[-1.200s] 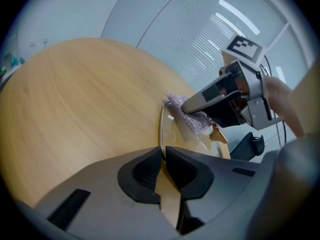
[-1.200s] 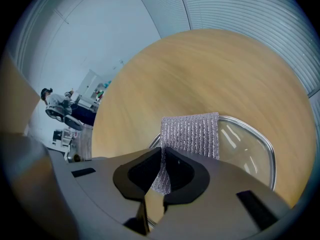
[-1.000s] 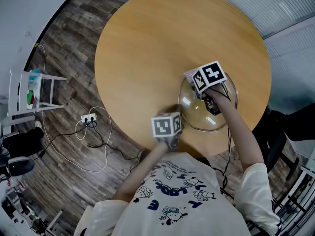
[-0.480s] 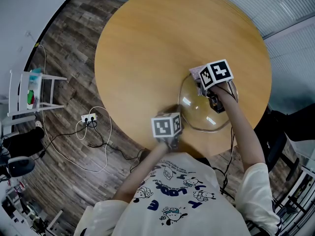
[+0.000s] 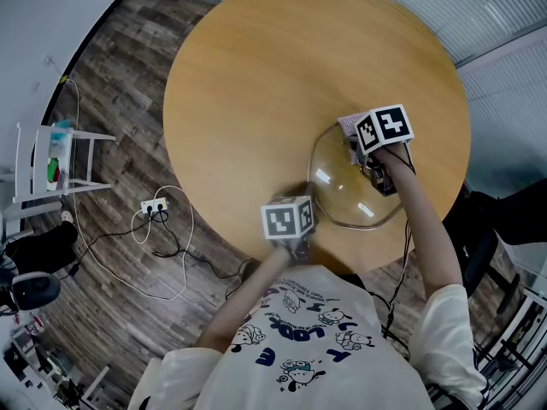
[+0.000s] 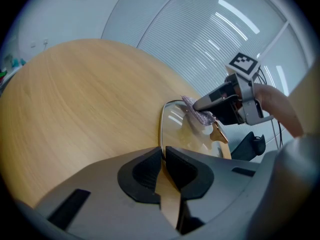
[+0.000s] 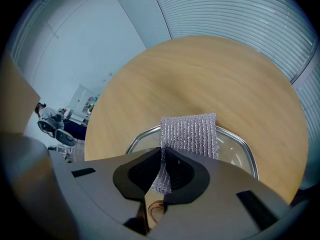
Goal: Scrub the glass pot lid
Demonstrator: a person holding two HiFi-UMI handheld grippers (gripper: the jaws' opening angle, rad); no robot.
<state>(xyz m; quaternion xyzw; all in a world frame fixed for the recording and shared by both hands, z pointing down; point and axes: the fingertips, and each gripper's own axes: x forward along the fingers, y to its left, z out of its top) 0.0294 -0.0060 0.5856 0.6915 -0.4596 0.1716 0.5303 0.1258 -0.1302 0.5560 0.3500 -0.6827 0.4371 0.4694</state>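
The glass pot lid (image 5: pixel 355 186) is on the near right part of the round wooden table (image 5: pixel 256 84), close to the person. Its dome is clear glass with a thin metal rim around it. I judge it stiff and smooth, rather slippery under a cloth, and fragile if it slides off the table or is squeezed on the glass itself. It is probably of moderate weight, so one hold at the rim should be enough to steady it, and the metal rim is the safest place for this.

The left gripper (image 6: pixel 164 159) has its jaws pressed together on this rim, at the edge of the lid nearest to the person. From these views I cannot tell whether the far edge rests flat on the table or is a little lifted.

The right gripper (image 7: pixel 162 169) pinches a silver mesh scrub cloth (image 7: pixel 192 134) between its jaws. The free end of the cloth lies over the far side of the lid. The cloth looks soft, light and limp, so in my judgement it must be pressed down on the glass to scrub. Too much pressure there could make the lid turn or slip in the left jaws.
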